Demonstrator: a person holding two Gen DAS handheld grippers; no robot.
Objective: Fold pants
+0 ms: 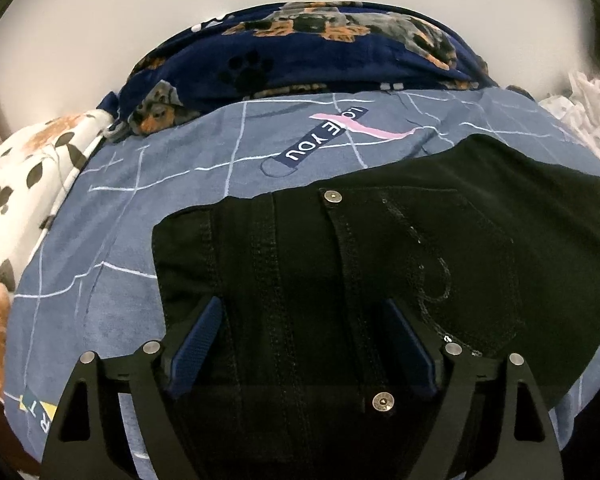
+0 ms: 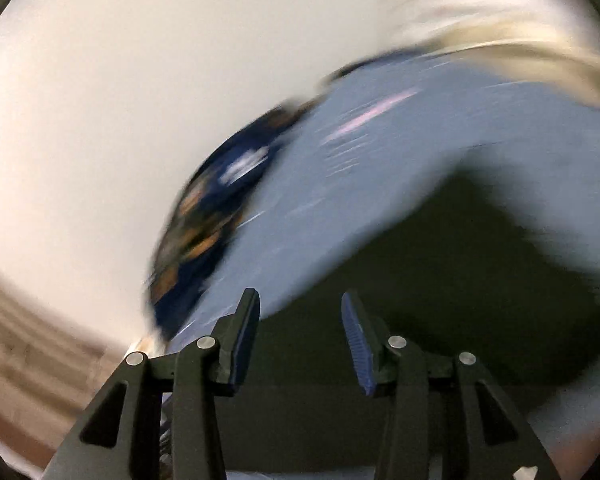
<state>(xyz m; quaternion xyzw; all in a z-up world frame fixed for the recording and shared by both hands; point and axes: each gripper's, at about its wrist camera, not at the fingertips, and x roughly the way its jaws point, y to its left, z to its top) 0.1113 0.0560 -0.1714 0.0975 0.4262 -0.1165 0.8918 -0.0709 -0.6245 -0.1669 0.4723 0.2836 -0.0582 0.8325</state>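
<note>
Mid-fold, by the look of it: black pants (image 1: 380, 264) lying flat on blue-grey bedsheet (image 1: 140, 208), filling centre and right of left wrist view, back pocket w/ stitched curl showing right of centre, two metal rivets visible. Fabric seems doubled already, tho layer count not clear.

Left gripper (image 1: 304, 316) low in frame, directly over pants, jaws spread wide, nothing between them; blue pads (image 1: 198, 344) either side of a vertical seam. Touching cloth or hovering just above: cannot tell.

Right gripper (image 2: 300, 320) also spread apart, holding nothing. Right wrist view badly motion-blurred; dark mass of pants (image 2: 440, 300) in lower right, running under and beyond the fingers, sheet streaking across the middle, pale wall upper left.

Next move prob: pick an edge, near hem or waistband side, pinch w/ both grippers, lift and carry over for another fold. Needs a grip on all layers together, else top layer slides off.

Navy dog-print blanket (image 1: 300, 52) bunched at top centre, floral cover (image 1: 28, 168) at left edge, both clear of the pants.
</note>
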